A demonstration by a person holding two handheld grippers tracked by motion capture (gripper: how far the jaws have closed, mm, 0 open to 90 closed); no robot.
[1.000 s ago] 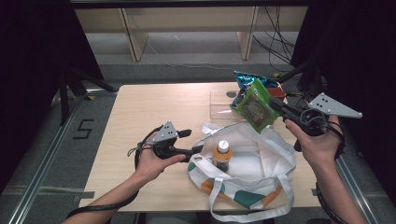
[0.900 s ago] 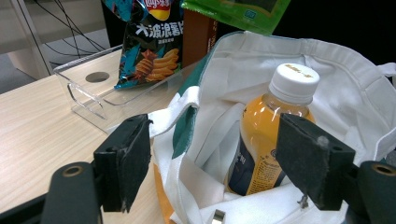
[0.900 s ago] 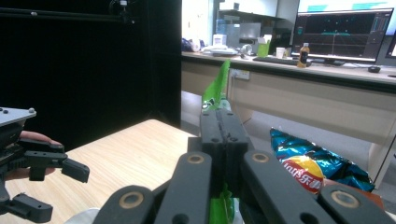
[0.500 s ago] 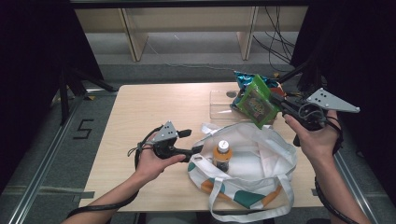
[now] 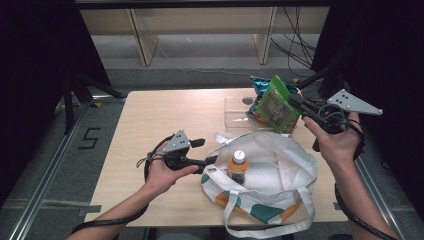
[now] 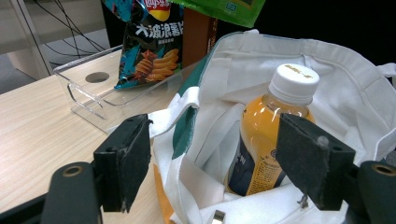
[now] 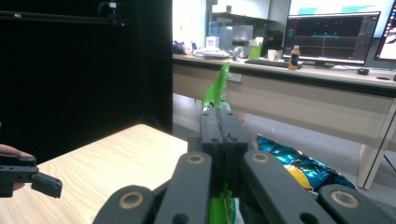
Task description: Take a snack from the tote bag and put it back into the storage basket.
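green bag (image 5: 275, 104) (pinched) above tote rim (image 5: 260, 142)

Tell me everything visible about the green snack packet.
The glossy green foil snack packet has a printed orange-brown picture panel on its front. It hangs in the air, tilted, above the table's far right corner, over the blue crisp bag and just beyond the white cloth tote bag. The right gripper is shut on its edge, the fingers pinching the thin film.

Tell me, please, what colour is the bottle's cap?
White; the cap shows best in the left gripper view.
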